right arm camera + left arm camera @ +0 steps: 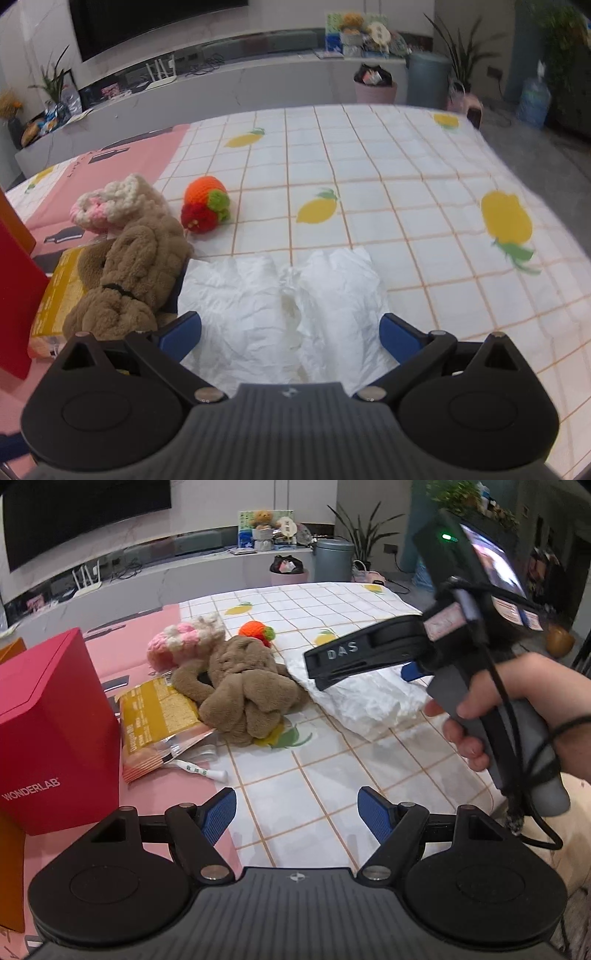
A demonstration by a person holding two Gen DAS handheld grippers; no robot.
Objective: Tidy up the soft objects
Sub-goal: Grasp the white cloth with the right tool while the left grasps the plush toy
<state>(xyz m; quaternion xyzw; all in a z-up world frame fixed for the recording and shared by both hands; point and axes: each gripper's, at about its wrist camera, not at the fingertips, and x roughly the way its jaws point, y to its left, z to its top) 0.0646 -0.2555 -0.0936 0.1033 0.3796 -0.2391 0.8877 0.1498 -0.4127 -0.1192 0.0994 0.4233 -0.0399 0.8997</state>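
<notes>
A white crumpled soft pad point(258, 306) lies on the lemon-print tablecloth point(369, 177). My right gripper point(291, 332) hovers low over it, open, one blue fingertip at each side edge and no squeeze visible. The left wrist view shows this gripper point(362, 675) in a hand, slanting down onto the white pad point(369, 705). Left of the pad lie a brown plush toy point(129, 273) point(243, 686), a pink-and-white crochet piece point(107, 203) point(177, 642) and an orange crochet fruit point(205, 206) point(255, 631). My left gripper point(297, 812) is open over bare cloth, nearer than the plush.
A red box point(51, 720) stands on a pink mat point(122, 653) at the left. A yellow snack packet point(159, 712) lies partly under the plush, a small white tube point(203, 771) beside it. Beyond the table's far edge stand a low shelf and bins point(376, 88).
</notes>
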